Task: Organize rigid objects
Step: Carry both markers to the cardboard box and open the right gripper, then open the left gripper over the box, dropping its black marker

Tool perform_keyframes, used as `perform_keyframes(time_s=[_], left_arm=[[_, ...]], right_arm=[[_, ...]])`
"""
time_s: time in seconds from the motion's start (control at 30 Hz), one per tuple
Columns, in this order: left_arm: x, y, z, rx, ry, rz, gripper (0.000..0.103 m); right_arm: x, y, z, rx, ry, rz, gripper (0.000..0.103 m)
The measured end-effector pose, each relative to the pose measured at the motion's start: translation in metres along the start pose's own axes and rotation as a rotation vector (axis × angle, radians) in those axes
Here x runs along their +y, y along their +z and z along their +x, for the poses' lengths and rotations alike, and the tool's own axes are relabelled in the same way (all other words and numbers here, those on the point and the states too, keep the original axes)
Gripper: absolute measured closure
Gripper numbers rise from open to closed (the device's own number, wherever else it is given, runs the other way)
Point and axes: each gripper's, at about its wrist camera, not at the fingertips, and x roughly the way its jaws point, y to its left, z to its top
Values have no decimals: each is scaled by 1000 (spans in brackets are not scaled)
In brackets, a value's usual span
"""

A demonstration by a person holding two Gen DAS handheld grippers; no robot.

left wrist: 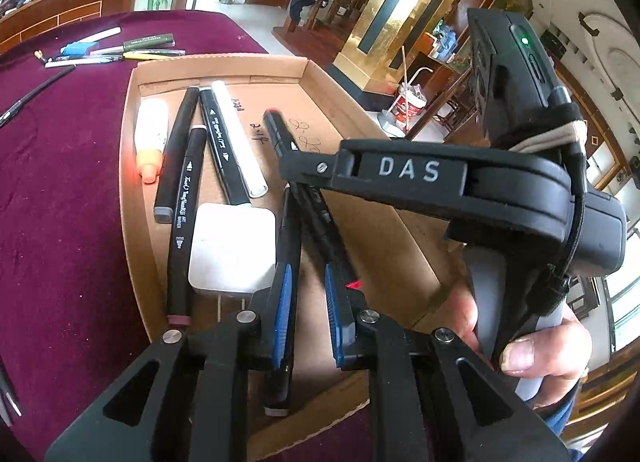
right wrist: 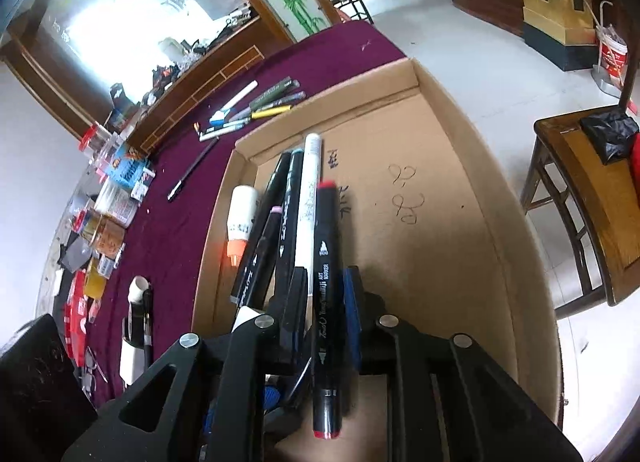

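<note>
A shallow cardboard tray [left wrist: 132, 166] [right wrist: 512, 222] lies on a purple cloth and holds several black markers [left wrist: 182, 198], a white pen [left wrist: 240, 142], an orange-capped glue bottle [left wrist: 150, 138] and a white square block [left wrist: 232, 246]. My right gripper [right wrist: 326, 294] is shut on a red-tipped black marker [right wrist: 326, 302] held low over the tray; it also shows in the left wrist view [left wrist: 280, 130], with the right gripper [left wrist: 296, 166] around it. My left gripper [left wrist: 306, 262] is open above the tray, beside another black marker [left wrist: 286, 342] lying under it.
Loose pens and markers [left wrist: 108, 48] [right wrist: 256, 110] lie on the cloth beyond the tray. Jars, boxes and clutter [right wrist: 108, 214] crowd the table's left side. A wooden chair [right wrist: 588, 198] stands right of the table. A thin black pen [right wrist: 192, 170] lies alone on the cloth.
</note>
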Motion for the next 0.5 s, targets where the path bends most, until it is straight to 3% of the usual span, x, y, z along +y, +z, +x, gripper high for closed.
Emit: perform_keyframes(time_s=[0.1, 0.5], left_arm=[[1, 1, -1, -2, 0, 1, 89], [-11, -6, -25, -5, -10, 36, 88]], right_arm=[[-3, 1, -3, -16, 10, 24, 80], [-6, 2, -9, -57, 15, 39, 80]])
